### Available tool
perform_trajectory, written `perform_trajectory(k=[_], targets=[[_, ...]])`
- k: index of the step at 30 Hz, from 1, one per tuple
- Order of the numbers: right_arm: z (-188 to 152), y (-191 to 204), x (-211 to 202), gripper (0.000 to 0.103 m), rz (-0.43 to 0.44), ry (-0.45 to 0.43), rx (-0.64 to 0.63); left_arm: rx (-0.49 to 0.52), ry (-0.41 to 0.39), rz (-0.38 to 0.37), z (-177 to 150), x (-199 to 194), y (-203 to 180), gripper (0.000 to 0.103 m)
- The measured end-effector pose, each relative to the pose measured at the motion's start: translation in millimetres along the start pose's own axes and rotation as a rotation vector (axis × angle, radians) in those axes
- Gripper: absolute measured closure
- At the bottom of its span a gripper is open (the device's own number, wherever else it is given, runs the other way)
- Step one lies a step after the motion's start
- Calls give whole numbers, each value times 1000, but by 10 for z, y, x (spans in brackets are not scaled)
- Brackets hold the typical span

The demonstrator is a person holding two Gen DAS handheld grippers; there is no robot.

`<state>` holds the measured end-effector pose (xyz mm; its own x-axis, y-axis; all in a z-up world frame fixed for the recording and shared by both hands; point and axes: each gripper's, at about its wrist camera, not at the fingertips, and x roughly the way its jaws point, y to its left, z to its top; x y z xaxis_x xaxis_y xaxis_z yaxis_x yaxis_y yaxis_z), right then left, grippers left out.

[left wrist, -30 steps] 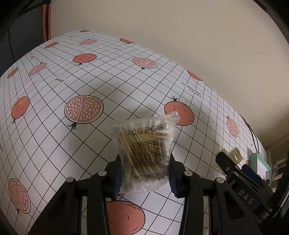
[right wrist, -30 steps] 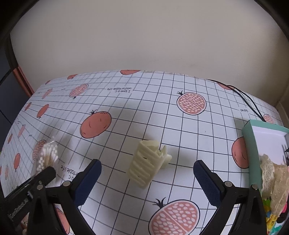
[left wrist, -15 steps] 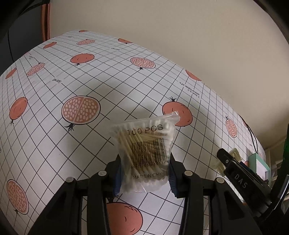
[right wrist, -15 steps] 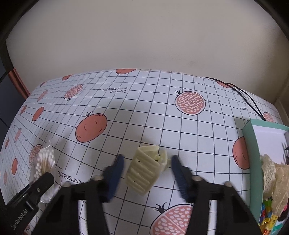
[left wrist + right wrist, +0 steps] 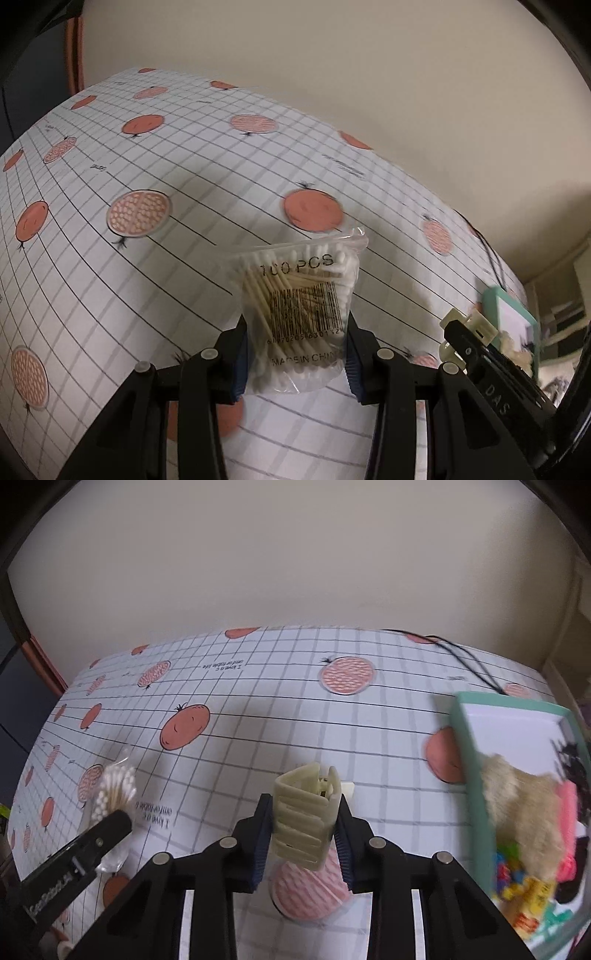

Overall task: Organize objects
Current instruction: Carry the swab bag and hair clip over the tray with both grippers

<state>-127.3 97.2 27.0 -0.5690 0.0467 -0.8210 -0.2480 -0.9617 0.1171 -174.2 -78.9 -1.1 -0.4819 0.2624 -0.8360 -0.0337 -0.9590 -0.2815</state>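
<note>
A plain beige wall (image 5: 295,572) is seen right behind the tabletop (image 5: 369,746), which is covered by a white grid cloth printed with pomegranates. At its right edge, a mint-green box (image 5: 466,753) is stuffed with bits. A clear bag of cotton swabs (image 5: 301,314) is pinched by the left hand-held gripper (image 5: 297,354), a cream plastic claw hair clip (image 5: 303,821) by the right hand-held gripper (image 5: 303,843).
</note>
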Motion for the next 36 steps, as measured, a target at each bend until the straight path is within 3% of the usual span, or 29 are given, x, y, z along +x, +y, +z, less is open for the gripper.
perform_trajectory(k=[10,16,25,36], targets=[[-350,-700,-836,69,-55,-53,43,114,29,-117,-391,-404,-669,59],[-614,-1242,-1134,69,-122,-59,94,216,47,-181,-761,-547,-1139,59],[-943,-1938,-1142,69,-167,-21,190,409,82,-255,-1349,-483,-1965,59],[-1120,-2381,-1039,69,-187,13,268,509,115,-264,-1728,-217,-2462,58]])
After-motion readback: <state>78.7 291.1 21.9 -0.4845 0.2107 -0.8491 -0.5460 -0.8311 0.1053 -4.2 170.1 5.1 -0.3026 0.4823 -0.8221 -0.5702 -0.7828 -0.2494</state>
